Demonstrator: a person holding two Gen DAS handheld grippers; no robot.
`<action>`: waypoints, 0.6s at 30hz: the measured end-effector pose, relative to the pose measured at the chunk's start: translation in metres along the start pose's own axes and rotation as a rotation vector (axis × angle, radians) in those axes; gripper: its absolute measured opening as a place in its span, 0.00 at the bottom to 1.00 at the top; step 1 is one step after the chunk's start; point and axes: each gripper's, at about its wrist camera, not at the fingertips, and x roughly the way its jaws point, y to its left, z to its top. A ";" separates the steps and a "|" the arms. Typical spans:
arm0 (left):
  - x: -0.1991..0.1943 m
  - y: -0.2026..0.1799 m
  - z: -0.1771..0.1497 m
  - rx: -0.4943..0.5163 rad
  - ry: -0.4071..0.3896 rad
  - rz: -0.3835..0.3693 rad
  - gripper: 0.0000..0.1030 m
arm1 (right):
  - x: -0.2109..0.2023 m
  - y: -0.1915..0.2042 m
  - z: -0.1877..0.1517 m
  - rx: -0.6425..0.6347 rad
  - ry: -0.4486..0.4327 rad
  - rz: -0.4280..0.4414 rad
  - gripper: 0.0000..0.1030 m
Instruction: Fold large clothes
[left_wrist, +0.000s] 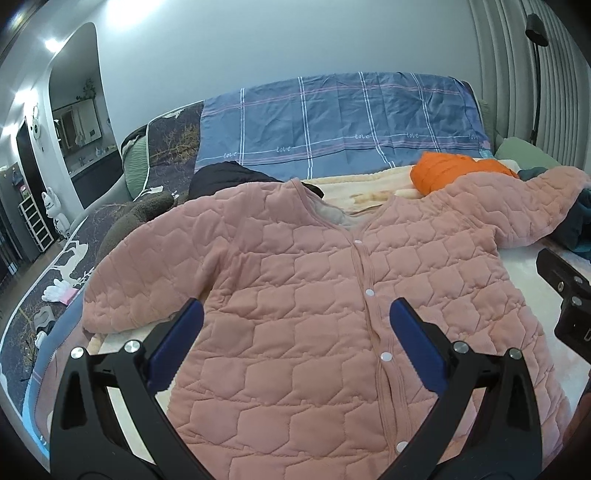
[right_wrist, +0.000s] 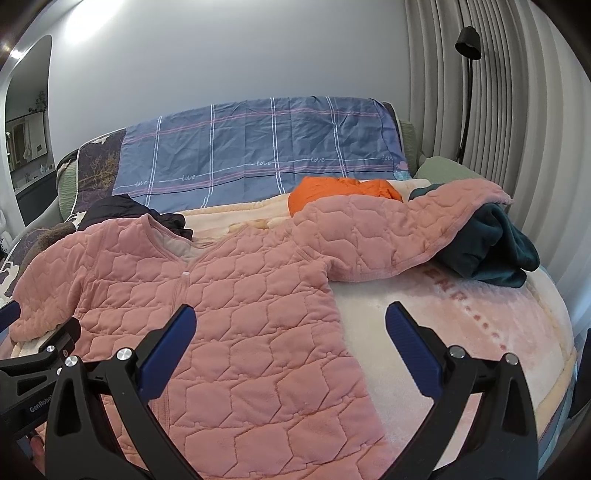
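A pink quilted jacket (left_wrist: 303, 280) (right_wrist: 236, 295) lies front side up on the bed, snapped shut down the middle, with its right sleeve (right_wrist: 399, 229) stretched out toward a dark teal garment and its left sleeve (left_wrist: 125, 295) bent down at the bed's left side. My left gripper (left_wrist: 295, 317) hovers open above the jacket's lower front, holding nothing. My right gripper (right_wrist: 291, 321) is open too, over the jacket's right hem edge and the pale blanket. The right gripper's black body (left_wrist: 565, 295) shows at the right edge of the left wrist view.
A cream and pink blanket (right_wrist: 461, 332) covers the bed. An orange garment (right_wrist: 340, 192), a dark teal garment (right_wrist: 487, 243) and a dark garment (right_wrist: 129, 214) lie around the jacket. A blue plaid sheet (right_wrist: 258, 147) drapes the headboard. Curtains and a floor lamp (right_wrist: 467, 44) stand right.
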 end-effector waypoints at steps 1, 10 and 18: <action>0.000 0.000 0.000 0.001 0.003 -0.005 0.98 | 0.000 0.000 0.000 -0.001 0.000 0.002 0.99; 0.003 -0.001 0.000 -0.002 0.025 -0.028 0.98 | 0.001 0.000 0.000 0.000 -0.004 0.001 0.99; 0.001 -0.006 0.000 0.029 0.018 -0.065 0.98 | 0.006 -0.001 0.001 0.004 0.009 -0.004 0.99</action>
